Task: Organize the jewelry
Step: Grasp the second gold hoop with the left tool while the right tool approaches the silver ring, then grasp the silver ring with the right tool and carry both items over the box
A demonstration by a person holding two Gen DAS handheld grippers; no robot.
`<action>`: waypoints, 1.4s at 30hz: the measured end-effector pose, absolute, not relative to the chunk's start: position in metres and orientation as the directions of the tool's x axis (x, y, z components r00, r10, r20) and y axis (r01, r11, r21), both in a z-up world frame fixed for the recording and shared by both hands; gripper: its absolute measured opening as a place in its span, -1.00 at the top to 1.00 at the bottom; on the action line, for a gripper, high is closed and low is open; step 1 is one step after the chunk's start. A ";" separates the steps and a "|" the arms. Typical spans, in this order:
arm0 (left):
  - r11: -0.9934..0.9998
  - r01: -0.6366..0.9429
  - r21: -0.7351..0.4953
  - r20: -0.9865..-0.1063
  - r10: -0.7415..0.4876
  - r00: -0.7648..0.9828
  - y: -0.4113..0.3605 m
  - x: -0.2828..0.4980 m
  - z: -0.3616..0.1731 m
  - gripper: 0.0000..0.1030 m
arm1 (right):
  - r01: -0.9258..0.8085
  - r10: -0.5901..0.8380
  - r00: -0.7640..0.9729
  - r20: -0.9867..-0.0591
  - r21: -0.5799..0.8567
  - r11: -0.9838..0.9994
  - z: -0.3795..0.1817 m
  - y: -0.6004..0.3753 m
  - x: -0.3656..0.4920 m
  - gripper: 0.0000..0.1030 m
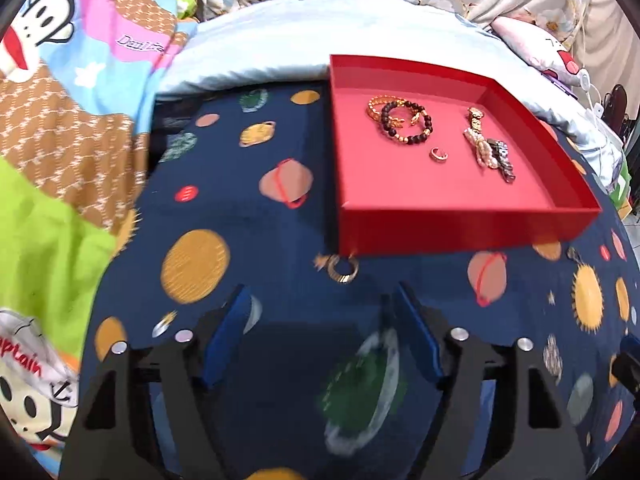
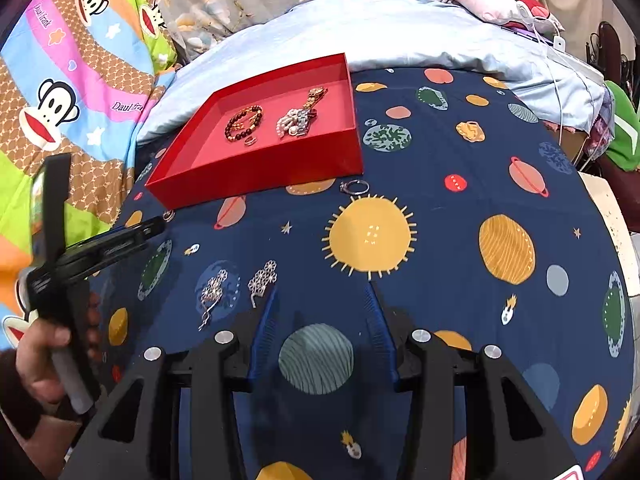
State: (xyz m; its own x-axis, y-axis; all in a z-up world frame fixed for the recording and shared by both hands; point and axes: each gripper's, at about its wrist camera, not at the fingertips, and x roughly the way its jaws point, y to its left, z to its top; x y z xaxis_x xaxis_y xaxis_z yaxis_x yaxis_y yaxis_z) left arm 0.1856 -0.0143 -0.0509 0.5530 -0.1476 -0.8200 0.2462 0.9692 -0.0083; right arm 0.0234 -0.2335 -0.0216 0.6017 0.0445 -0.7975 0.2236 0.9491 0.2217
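A red tray [image 1: 460,228] [image 2: 256,176] lies on the planet-print sheet and holds beaded bracelets [image 1: 404,120] [image 2: 244,122], a small ring [image 1: 438,155], a pearl piece [image 1: 482,146] [image 2: 290,124] and a dark watch band [image 1: 504,162]. A gold ring [image 1: 343,268] lies on the sheet against the tray's near left corner, just ahead of my open, empty left gripper [image 1: 320,300], which also shows in the right wrist view [image 2: 154,226]. My right gripper [image 2: 322,292] is open and empty. Two silver flower earrings [image 2: 262,280] [image 2: 214,292] lie by its left finger. A silver ring [image 2: 355,188] lies near the tray's right corner.
The navy planet sheet [image 2: 440,216] covers the bed. A light blue pillow [image 1: 260,44] lies behind the tray. Cartoon monkey bedding [image 1: 60,100] is bunched at the left. White cables [image 2: 560,40] hang at the far right, where the bed edge drops off.
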 end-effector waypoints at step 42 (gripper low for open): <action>0.934 0.306 -0.184 -0.813 -0.320 0.486 -0.008 0.150 -0.037 0.69 | 0.251 -0.054 0.581 -0.812 0.116 0.961 -0.053 -0.262 0.123 0.54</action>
